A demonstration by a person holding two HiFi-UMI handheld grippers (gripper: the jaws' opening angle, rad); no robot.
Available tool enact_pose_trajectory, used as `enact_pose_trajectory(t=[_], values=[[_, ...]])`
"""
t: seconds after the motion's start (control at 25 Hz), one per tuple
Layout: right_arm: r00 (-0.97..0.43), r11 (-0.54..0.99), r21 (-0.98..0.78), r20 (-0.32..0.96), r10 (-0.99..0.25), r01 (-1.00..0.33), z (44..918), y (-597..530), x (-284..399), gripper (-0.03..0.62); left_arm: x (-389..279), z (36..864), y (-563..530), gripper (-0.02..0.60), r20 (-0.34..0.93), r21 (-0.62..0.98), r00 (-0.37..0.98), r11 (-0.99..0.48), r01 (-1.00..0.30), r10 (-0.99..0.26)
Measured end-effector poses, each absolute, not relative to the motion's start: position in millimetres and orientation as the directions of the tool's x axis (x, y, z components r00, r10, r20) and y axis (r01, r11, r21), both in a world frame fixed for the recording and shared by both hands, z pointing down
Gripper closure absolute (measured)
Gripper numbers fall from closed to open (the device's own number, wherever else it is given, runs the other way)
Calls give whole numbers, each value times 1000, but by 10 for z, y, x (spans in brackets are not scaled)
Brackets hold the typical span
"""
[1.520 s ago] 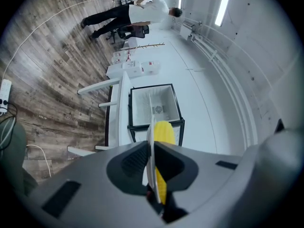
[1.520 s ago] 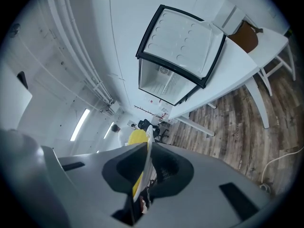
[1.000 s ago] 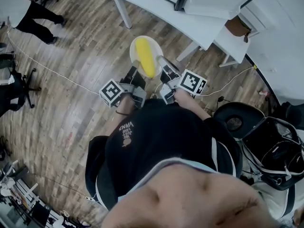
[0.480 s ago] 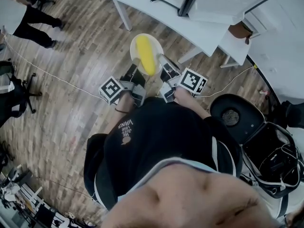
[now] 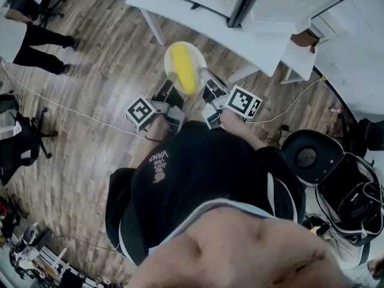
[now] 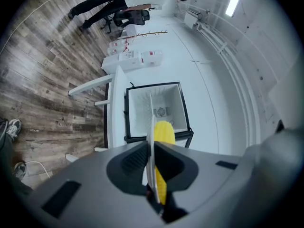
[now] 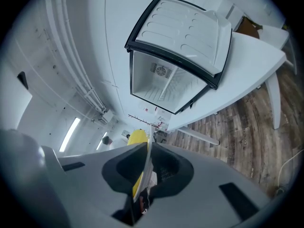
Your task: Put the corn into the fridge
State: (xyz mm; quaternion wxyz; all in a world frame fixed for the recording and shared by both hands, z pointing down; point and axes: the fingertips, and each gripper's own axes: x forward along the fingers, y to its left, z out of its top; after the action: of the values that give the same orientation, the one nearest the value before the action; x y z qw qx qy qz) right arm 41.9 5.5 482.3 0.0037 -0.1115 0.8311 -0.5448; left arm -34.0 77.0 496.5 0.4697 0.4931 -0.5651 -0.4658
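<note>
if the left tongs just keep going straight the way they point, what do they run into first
Probably the open fridge: the left tongs, clamped on the plate carrying the corn, point into its cavity above the white table. Depth is hard to judge.

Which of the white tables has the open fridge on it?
The long table ahead of the plate; the smaller table beside it bears a brown thing.

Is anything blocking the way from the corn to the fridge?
Nothing visible. The yellow corn cob lies on a round white plate, and the small white fridge ahead has its door open, with only air between.
</note>
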Motion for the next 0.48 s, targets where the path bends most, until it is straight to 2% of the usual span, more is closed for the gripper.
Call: enact_pose_trajectory(t=[0.48], values=[[-952, 364, -905, 116, -282, -218, 4824, -33, -102, 562, -929, 4989, 616, 540, 74, 990, 20, 71, -123, -997]])
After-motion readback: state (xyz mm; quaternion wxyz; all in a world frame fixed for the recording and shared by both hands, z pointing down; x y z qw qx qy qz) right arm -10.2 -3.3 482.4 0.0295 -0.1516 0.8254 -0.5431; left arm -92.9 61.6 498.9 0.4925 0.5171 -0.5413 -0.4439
